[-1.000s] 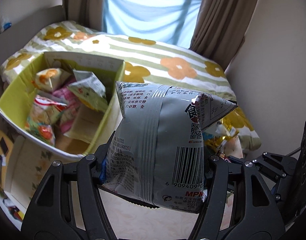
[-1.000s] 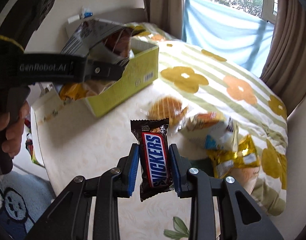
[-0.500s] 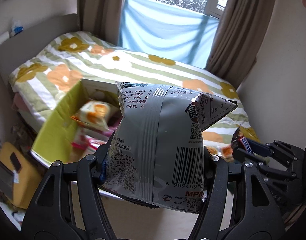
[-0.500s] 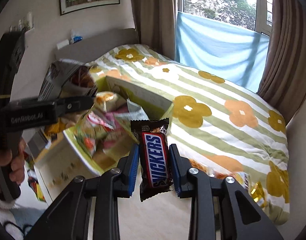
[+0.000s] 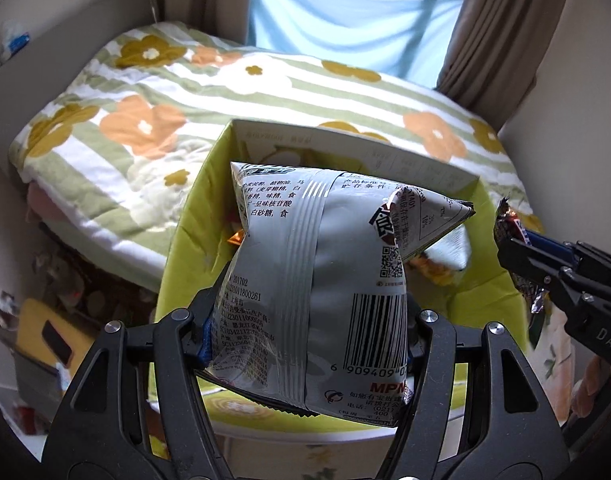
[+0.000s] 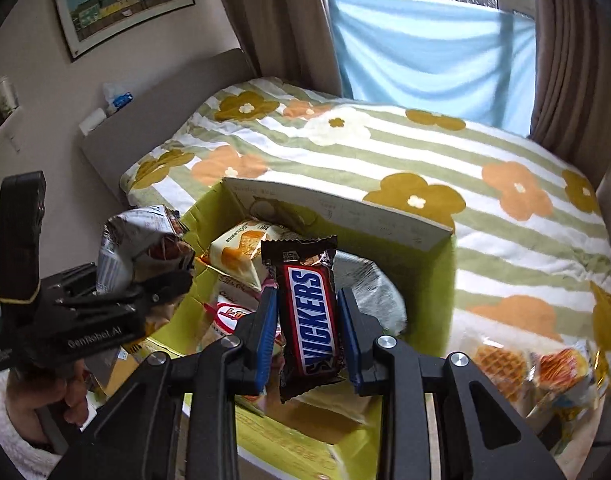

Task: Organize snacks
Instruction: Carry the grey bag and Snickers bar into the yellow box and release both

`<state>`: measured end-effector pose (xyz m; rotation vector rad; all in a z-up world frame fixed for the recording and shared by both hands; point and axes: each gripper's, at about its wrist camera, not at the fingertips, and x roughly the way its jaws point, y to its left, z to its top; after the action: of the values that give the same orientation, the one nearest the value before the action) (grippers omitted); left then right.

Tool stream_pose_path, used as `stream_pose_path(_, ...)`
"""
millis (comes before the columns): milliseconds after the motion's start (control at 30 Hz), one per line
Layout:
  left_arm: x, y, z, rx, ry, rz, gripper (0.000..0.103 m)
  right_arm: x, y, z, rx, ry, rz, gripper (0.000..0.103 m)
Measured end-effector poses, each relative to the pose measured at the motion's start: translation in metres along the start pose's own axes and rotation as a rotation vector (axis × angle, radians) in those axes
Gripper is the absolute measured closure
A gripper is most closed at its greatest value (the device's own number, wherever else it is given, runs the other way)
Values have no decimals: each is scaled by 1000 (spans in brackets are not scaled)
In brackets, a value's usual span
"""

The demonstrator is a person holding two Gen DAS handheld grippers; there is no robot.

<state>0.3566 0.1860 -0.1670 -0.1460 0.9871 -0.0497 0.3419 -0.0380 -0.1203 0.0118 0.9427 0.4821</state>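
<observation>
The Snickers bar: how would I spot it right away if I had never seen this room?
Start at the bed with the striped, flowered cover, then find the open yellow-green cardboard box of snacks in front of it. Over that box the right gripper clamps the Snickers bar upright in blue-padded jaws. It is the only dark brown wrapper, with white lettering on a blue band.

Glossy foil chip bag (image 5: 325,280); shiny plastic Snickers wrapper (image 6: 309,316); matt cardboard box (image 6: 437,280).

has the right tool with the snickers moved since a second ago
Yes. The right tool, shut on the Snickers bar, was over bare table beside the green box; now it hangs over the box's open top, having travelled toward the headboard.
</observation>
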Motion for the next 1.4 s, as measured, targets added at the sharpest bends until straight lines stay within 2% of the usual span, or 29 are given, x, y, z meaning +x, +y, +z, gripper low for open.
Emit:
stream_pose_path(100,9,3,-6,31,23,-10,41,10,7,-7,16,41,-1,75)
stream_pose_path(167,12,3,-9,40,26,-9,33,15,10,-12,25,68,6,75)
stream_pose_path(233,13,2,-11,58,27,16,6,17,12,-16,27,84,9,75)
stream_pose_path(267,11,2,-12,68,20,36,2,18,12,-18,30,88,7,75)
stream_pose_path(367,1,0,-17,103,-11,54,1,17,9,-21,54,101,8,75)
stream_pose_path(633,-9,-4,-23,135,-7,67,1,23,5,-31,125,131,0,75)
stream_pose_path(667,-9,-5,-24,139,-4,63,1,25,6,-31,123,135,-1,72)
stream_pose_path(700,-10,-5,-25,142,-5,60,1,25,7,-32,127,129,-16,51)
stream_pose_path(733,-11,-6,-26,145,-5,70,1,24,8,-33,133,117,-24,35)
stream_pose_path(767,-11,-7,-27,148,-5,77,1,23,7,-34,141,98,-23,6)
stream_pose_path(800,-12,-8,-28,153,-4,75,1,21,6,-35,145,82,-16,0)
stream_pose_path(1067,-21,-2,-34,136,-3,75,1,11,-1,-41,184,56,19,0)
stream_pose_path(1233,-28,-1,-37,141,-5,56,1,-2,5,-43,173,65,-11,0)
stream_pose_path(1400,-35,-7,-43,172,-9,32,1,-24,5,-48,188,27,-72,0)
